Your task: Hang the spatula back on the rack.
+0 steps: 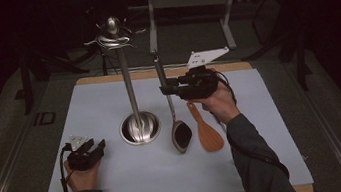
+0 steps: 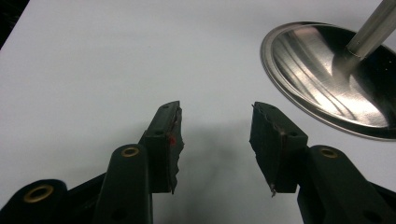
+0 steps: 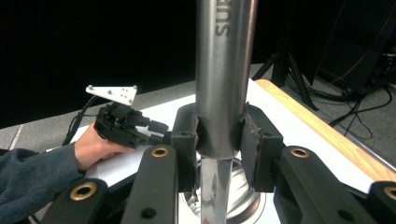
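The room is dim and the background is almost black, while light from above makes the white mat the brightest part. Glare stripes lie on the steel base, and a soft shadow falls under the left gripper. The high view is grainy and slightly soft.

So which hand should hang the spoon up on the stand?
The right. Its claw already grips the spoon by its handle, lifted beside the stand. The left claw rests open and empty on the table.
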A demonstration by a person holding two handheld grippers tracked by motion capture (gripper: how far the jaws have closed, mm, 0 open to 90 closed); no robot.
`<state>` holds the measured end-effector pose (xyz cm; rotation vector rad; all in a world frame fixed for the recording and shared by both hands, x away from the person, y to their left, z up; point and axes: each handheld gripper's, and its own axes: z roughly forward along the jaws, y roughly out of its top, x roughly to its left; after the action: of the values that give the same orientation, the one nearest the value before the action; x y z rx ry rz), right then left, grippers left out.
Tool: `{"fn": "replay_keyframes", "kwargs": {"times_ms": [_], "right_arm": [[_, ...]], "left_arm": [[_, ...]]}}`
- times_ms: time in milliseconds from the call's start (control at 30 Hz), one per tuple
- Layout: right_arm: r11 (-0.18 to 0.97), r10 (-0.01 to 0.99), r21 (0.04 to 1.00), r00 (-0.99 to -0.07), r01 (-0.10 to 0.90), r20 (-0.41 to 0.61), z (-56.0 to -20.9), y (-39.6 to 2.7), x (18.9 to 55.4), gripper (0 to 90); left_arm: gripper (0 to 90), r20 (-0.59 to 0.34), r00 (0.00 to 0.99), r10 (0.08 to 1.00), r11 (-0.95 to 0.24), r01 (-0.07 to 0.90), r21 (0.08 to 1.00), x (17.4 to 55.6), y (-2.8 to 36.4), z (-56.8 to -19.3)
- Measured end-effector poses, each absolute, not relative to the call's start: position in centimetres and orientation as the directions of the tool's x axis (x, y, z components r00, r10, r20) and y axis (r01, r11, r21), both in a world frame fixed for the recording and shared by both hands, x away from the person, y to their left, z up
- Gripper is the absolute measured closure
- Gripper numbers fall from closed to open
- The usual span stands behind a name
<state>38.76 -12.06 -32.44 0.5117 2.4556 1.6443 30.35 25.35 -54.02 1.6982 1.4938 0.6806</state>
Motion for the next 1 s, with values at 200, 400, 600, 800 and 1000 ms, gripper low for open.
{"fn": "replay_keyframes", "kwargs": {"times_ms": [200,400,600,800,1000], "right_arm": [[0.344,0.336,0.923,-0.940,0.175,0.054,-31.5,-11.7,38.8,69.5],[0.336,0.321,0.928,-0.946,0.158,0.045,-31.0,-11.3,38.9,69.5],[0.333,0.302,0.932,-0.953,0.142,0.037,-30.6,-10.8,38.8,69.5],[0.333,0.294,0.935,-0.956,0.126,0.024,-30.2,-10.3,38.7,69.4],[0.334,0.290,0.935,-0.957,0.119,0.019,-29.7,-9.7,38.6,69.4]], "left_arm": [[53.5,-0.093,0.172,0.981,-0.024,0.575,0.818,30.4,25.3,-54.0],[53.1,-0.094,0.172,0.981,-0.022,0.575,0.818,30.4,25.4,-54.0],[52.9,-0.095,0.174,0.980,-0.022,0.575,0.818,30.4,25.4,-54.0],[52.9,-0.096,0.173,0.980,-0.022,0.575,0.818,30.4,25.4,-54.0],[52.9,-0.097,0.173,0.980,-0.021,0.575,0.818,30.4,25.4,-54.0]]}}
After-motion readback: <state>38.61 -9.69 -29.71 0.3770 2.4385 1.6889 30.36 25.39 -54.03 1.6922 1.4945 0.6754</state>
